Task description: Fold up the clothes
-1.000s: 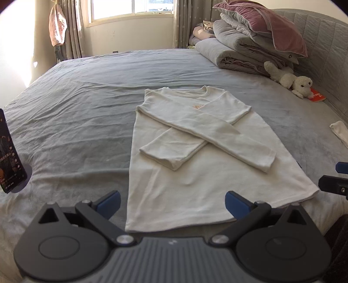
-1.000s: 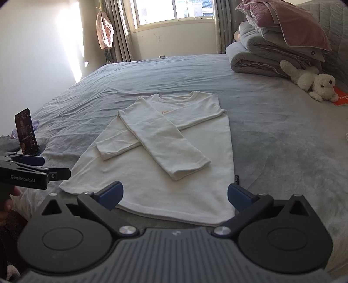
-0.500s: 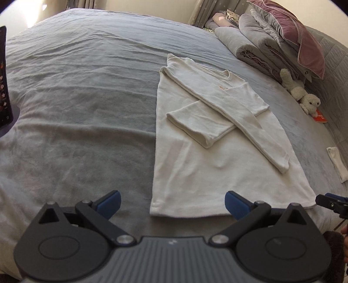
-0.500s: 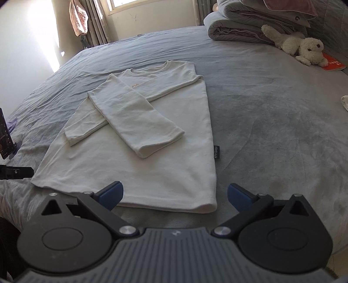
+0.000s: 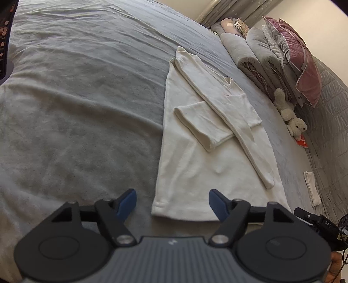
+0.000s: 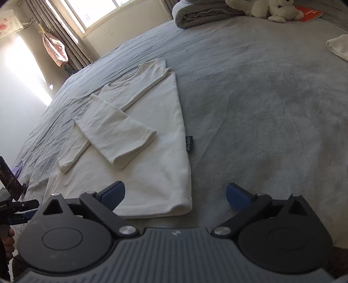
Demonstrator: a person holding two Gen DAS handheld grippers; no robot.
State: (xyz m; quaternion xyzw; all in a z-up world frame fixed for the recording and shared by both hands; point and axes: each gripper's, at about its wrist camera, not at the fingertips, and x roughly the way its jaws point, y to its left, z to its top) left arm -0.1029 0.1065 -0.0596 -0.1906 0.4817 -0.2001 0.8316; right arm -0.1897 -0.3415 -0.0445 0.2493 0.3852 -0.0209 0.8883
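looking down at a white long-sleeve shirt point(image 5: 208, 139) spread flat on a grey bed cover point(image 5: 82, 108), both sleeves already crossed over the chest. in the left wrist view it runs from the bottom middle of the frame up toward the upper right, hem nearest the camera. in the right wrist view the same shirt point(image 6: 139, 152) sits left of centre, with a small dark side tag point(image 6: 188, 144) poking out from its right edge

left gripper point(image 5: 173, 203) sits at the bottom of its frame with the blue pads apart but closing in, straddling the lower left corner of the hem. the cloth lies between them, and the pads don't look like they're pressing on it. right gripper point(image 6: 175, 194) has its pads spread wide at the bottom of its frame, the lower right hem corner lying between them, not pinched

other stuff: folded grey quilts point(image 5: 258, 56) with a pink pillow point(image 5: 304, 63) on top in the upper right of the left view, a white plush toy point(image 5: 291, 115) below them, a red booklet point(image 5: 301, 141) beside it, and a small folded white cloth point(image 5: 312, 188) at the right edge. right view has a window point(image 6: 95, 10) and curtains point(image 6: 58, 39) at the top left, plus a phone point(image 6: 8, 178) propped at the left edge
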